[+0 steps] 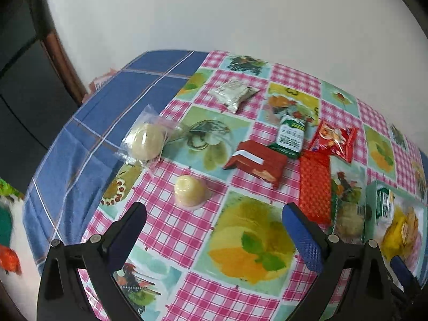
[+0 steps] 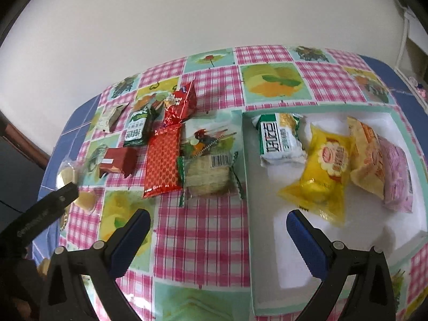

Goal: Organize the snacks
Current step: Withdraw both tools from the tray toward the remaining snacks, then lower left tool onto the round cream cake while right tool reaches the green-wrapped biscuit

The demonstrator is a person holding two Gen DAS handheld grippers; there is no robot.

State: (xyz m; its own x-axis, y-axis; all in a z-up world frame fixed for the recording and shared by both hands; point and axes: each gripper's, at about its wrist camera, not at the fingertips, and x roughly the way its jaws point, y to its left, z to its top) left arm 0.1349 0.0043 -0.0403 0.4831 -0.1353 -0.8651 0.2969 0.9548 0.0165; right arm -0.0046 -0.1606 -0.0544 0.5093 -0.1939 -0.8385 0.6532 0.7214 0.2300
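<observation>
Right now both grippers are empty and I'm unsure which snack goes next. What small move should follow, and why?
Probably lower the open left gripper onto the small round pale-yellow jelly cup: it lies loose just ahead, while four packets already sit in the white tray.

Your left gripper hangs wide apart at the bottom of the frame; the jelly cup sits just above, mid-frame.

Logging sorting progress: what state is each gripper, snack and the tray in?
left gripper: open, empty
right gripper: open, empty
tray: holds four packets
yellow packet: in tray
red checked packet: on table, unsorted
jelly cup: on table, unsorted
</observation>
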